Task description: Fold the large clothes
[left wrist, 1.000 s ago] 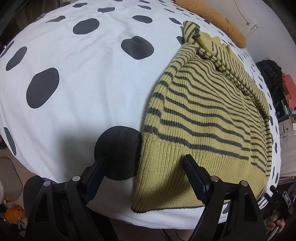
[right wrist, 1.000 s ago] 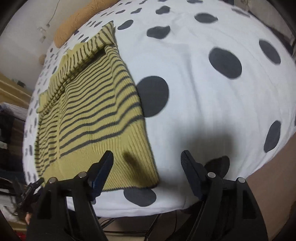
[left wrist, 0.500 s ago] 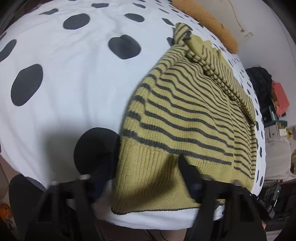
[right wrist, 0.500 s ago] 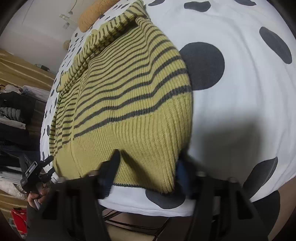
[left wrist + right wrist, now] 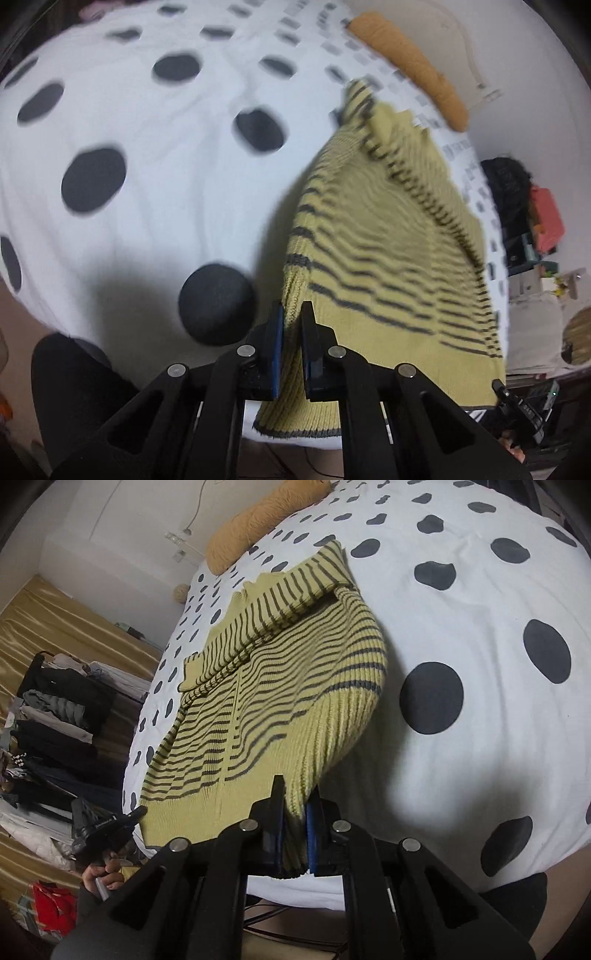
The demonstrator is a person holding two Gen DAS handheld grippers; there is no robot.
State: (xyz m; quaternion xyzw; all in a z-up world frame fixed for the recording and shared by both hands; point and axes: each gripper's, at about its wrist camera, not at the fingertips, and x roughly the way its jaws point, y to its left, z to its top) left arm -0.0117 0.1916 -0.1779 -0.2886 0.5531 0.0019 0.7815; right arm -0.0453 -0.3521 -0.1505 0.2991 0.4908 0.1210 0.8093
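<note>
A yellow knit sweater with dark grey stripes (image 5: pixel 388 251) lies on a white bed cover with black dots (image 5: pixel 147 184). Its sleeves are folded across the chest. My left gripper (image 5: pixel 292 314) is shut on the left corner of the ribbed hem and lifts it off the bed. My right gripper (image 5: pixel 295 794) is shut on the right corner of the hem, and the sweater (image 5: pixel 280 686) bulges up from it. The other gripper and hand show at the far hem corner in each view (image 5: pixel 99 827).
An orange bolster pillow (image 5: pixel 258 520) lies at the head of the bed. A rack of dark clothes (image 5: pixel 55 720) stands to the left in the right wrist view. Shelves with a red box (image 5: pixel 546 221) stand at the right in the left wrist view.
Both grippers were open above the hem corners. They moved in, closed on the hem and began raising it, so the lower sweater now lifts off the bed.
</note>
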